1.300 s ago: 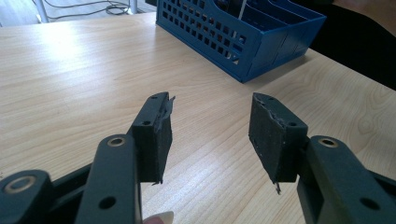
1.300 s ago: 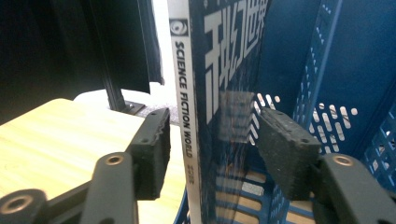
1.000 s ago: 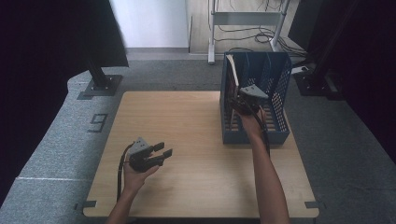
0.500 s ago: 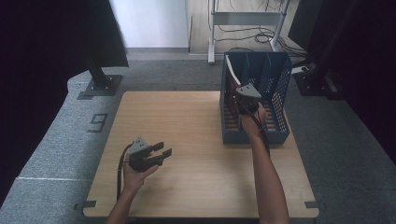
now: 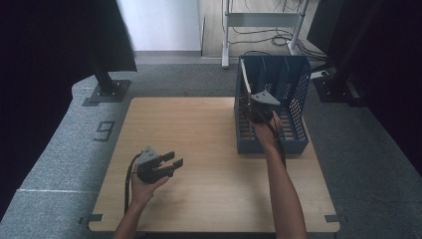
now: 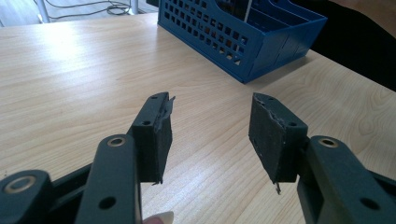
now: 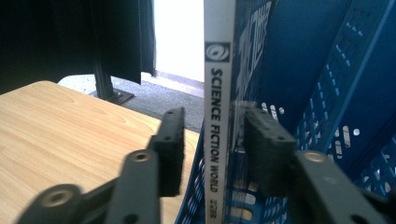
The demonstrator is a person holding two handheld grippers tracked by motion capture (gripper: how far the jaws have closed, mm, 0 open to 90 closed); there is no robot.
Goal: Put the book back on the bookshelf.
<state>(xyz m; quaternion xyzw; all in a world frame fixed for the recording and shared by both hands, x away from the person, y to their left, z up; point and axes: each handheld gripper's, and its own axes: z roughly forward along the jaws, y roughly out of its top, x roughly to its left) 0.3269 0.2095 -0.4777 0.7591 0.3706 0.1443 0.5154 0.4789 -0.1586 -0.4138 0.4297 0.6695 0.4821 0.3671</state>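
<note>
The left claw (image 5: pixel 168 163) hangs low over the table's near left part, held in the left hand (image 5: pixel 142 185), its jaws well apart and aimed toward the right edge. The left forearm enters over the near edge. The right forearm stretches toward the far right corner, and the right claw (image 5: pixel 253 99) points at the far edge; its jaws have just been opening and stand apart, neither pad pressing.

White-spined magazine (image 7: pixel 218 116) upright in blue rack (image 7: pixel 336 93)
</note>
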